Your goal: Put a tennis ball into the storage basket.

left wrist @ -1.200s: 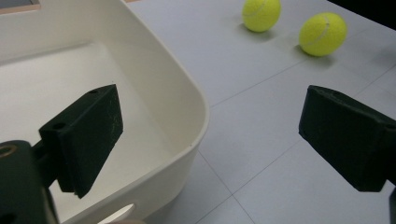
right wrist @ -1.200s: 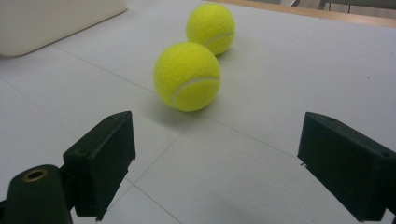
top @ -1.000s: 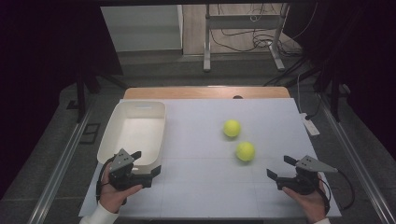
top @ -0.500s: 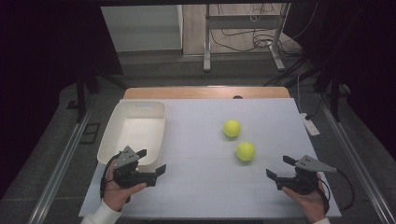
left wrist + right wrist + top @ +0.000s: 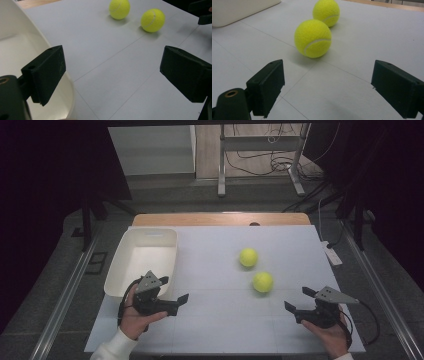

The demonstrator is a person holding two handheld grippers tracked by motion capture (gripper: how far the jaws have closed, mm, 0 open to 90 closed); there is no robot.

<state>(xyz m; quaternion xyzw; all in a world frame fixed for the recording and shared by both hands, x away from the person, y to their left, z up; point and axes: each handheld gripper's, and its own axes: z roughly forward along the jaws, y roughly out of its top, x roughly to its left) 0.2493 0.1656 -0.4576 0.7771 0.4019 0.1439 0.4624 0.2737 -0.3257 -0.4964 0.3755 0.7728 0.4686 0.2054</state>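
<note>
White bin [image 5: 15, 50]: cut off by the left and top edges of the left gripper view, its near rim partly behind the left jaw; in the right gripper view only a corner [image 5: 242, 10] enters at top left. Farther tennis ball [image 5: 326, 12]: lower part hidden behind the nearer tennis ball [image 5: 313, 38]. Right gripper [image 5: 201, 12]: seen in the left gripper view as a dark fragment clipped by the right edge, form unreadable. Person's hands: forearms cut by the bottom edge of the high view. Surface [image 5: 225, 330]: small dark mark at its far edge, too small to identify.
</note>
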